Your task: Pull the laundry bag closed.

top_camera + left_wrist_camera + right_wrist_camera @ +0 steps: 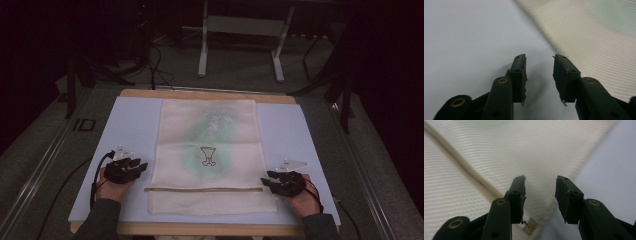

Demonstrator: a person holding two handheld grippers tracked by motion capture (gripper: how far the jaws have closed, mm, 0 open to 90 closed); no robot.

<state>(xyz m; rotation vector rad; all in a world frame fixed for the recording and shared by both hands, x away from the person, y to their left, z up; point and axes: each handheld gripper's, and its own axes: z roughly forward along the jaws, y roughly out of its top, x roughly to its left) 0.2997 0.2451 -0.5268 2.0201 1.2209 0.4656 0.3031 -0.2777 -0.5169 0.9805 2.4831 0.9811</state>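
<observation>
High view: towel [210, 150] on pale mat [130, 125], surroundings clear.

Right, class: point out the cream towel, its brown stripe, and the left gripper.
cream towel [210, 130]: high view, upper middle of the cloth.
brown stripe [200, 189]: high view, middle of the band.
left gripper [141, 165]: high view, between its open fingertips.

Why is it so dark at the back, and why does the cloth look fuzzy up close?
High view: light falls on the table and cloth, while the room behind sinks into near black. Left gripper view: the black jaws are fairly sharp, the cloth beyond them soft and blurred. Right gripper view: the weave of the cloth smears toward the edges, and its brown stripe is out of focus.
</observation>
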